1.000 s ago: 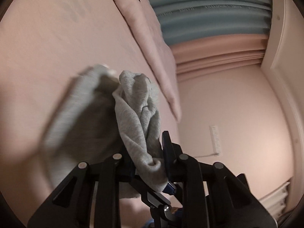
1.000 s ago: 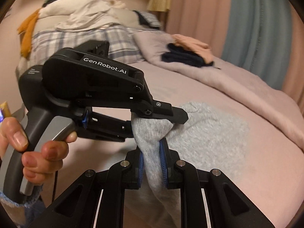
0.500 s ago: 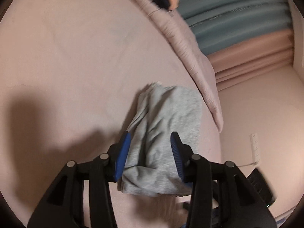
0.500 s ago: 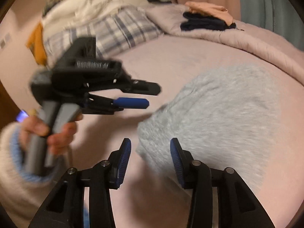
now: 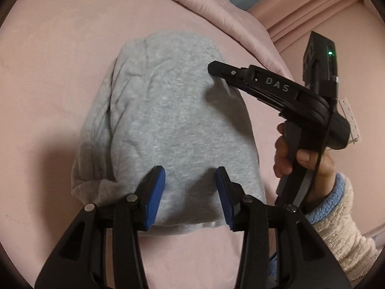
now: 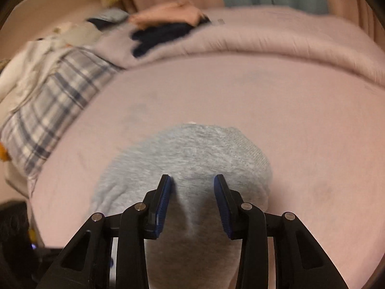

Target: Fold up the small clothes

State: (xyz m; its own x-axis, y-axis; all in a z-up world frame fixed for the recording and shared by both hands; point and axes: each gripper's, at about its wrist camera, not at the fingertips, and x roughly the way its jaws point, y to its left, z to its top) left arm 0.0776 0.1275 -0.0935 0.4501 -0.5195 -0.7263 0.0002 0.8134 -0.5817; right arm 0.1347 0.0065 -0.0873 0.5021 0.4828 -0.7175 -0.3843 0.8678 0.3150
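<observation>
A small grey knit garment [image 5: 173,110] lies folded in a rough oblong on the pink bed sheet [image 5: 48,72]. My left gripper [image 5: 190,171] hovers open over its near hem, and its blue pads do not press the cloth. In the left wrist view my right gripper [image 5: 214,68] reaches in from the right, held by a hand [image 5: 305,159], its tip over the garment's far right part. In the right wrist view the garment [image 6: 192,149] lies under my right gripper [image 6: 192,178]. Its jaws are closing slightly, with the cloth below the gap and not pinched.
A rolled pink duvet [image 6: 288,38] runs along the bed's far side, with dark and peach folded clothes [image 6: 166,31] stacked on it. A plaid pillow [image 6: 48,103] and loose bedding lie at the left. A fleece sleeve [image 5: 336,216] covers the wrist.
Both grippers were shut on the bunched, lifted grey garment. They have let go and opened, the garment now lies flat on the sheet, and both grippers have swung over it.
</observation>
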